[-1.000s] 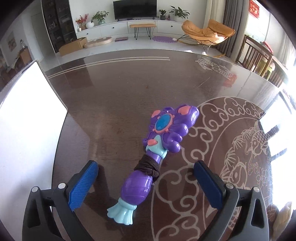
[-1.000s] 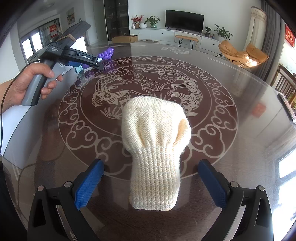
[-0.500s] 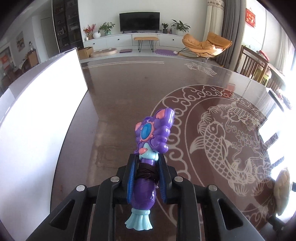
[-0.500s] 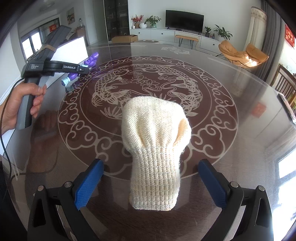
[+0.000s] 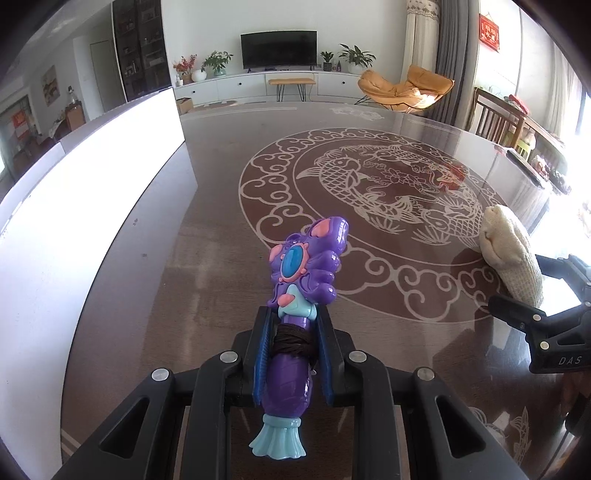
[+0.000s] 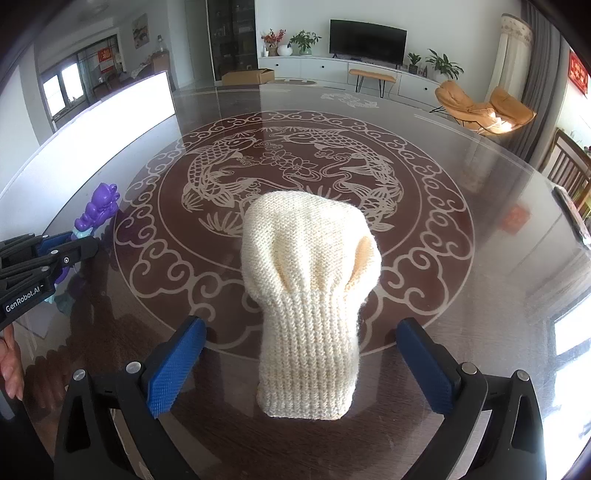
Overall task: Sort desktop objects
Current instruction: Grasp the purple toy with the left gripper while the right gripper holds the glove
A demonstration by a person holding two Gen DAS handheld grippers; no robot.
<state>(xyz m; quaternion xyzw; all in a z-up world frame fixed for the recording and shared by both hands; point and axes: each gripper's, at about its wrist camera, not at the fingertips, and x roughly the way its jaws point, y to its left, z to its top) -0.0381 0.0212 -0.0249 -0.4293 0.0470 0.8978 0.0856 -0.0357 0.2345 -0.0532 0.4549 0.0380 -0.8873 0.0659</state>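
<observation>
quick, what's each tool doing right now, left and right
Left tool: closed on the purple toy wand, pads clamped on its handle.
Right tool: open, the cream knit mitten lying between its pads, not gripped.

White lettering reading "GenRobot.AI" runs along the black body of the left gripper [image 6: 48, 254], seen at the left edge of the right wrist view. In the left wrist view, the letters "DAS" stand in pale print on the black body of the right gripper [image 5: 532, 291], near the right edge of the table [image 5: 221, 229]. Red hangings [image 5: 489, 31] with gold marks show on the far wall and a window, too small to read. No other writing is legible.
</observation>
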